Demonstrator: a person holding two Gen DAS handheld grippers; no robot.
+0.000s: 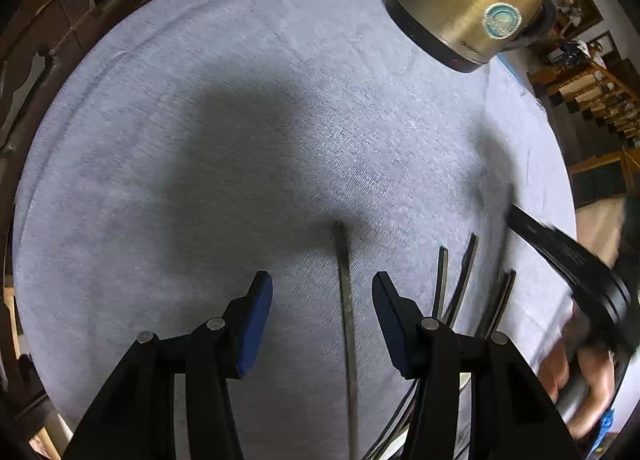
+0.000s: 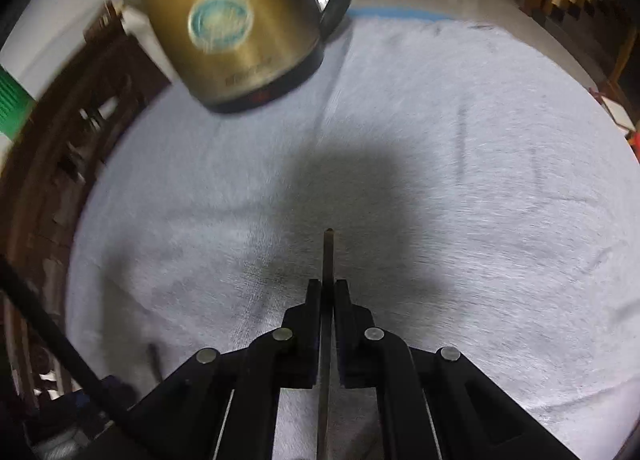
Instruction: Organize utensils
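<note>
Presently: round desk (image 1: 200, 140) under pale cloth. Right gripper (image 2: 328, 292), jaws pinched tight on one slim metal utensil handle (image 2: 329, 256). Left gripper (image 1: 322, 296), jaws partway apart, straddling another thin utensil handle (image 1: 345, 280) without touching. Three further handles (image 1: 460, 276) just right. Brass-coloured kettle (image 1: 472, 0) at far edge.

Pale grey-blue tablecloth (image 1: 248, 108), fine woven texture, one strip of brighter blue edging (image 2: 396, 13). Kettle (image 1: 476, 0) brassy gold with black base band and handle, round teal-and-white sticker (image 1: 502, 20) (blurred). Dark grey metal utensil handles (image 1: 346, 300). Black grippers; left one's pads (image 1: 256, 320) blue. Dark brown carved chair (image 1: 48, 40).
</note>
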